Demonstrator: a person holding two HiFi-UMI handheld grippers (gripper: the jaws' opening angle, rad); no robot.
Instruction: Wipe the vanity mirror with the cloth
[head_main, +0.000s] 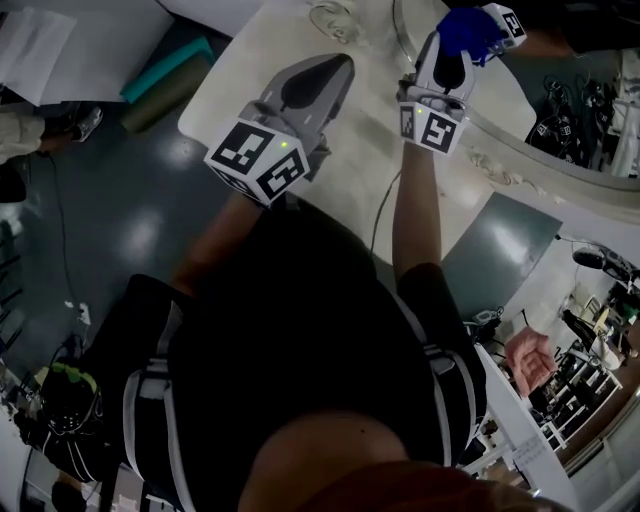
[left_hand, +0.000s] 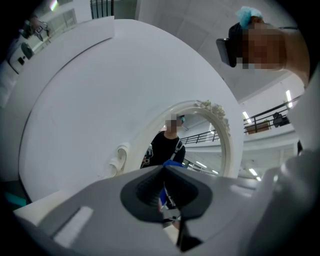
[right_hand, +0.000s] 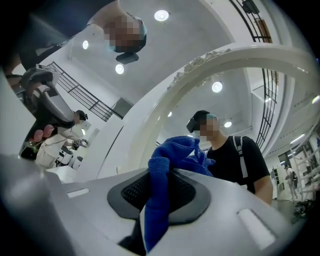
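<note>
Nearest the camera, the person's two forearms reach out over the near edge of the white worktop (head_main: 462, 215), one tool in each hand. The left tool (head_main: 338, 66) hangs over the middle of the worktop. Its own view shows its dark pads clenched together with nothing between them, so it takes no part in the wiping. The right tool (head_main: 452, 62) reaches further, towards the back edge. It is clamped on the blue cloth (head_main: 470, 28), and a strip of the fabric runs down between the pads while the rest bunches up beyond the tips.

Beyond both tools, the vanity mirror (head_main: 575, 95) stands along the back edge of the worktop inside an ornate white frame (head_main: 492, 162). The bunched cloth sits at the lower left part of the glass, just inside the frame. A second marker cube beside it looks like the tool's reflection, so the cloth is at the glass or just short of it. I cannot tell whether it is actually touching.

The pick-up appears done, since the cloth is gripped and has been brought to the mirror. The wiping itself seems to be at or near its beginning. The glass shows no streaks or cleaned patch, so how much has been covered cannot be read, and most of the surface probably remains.
</note>
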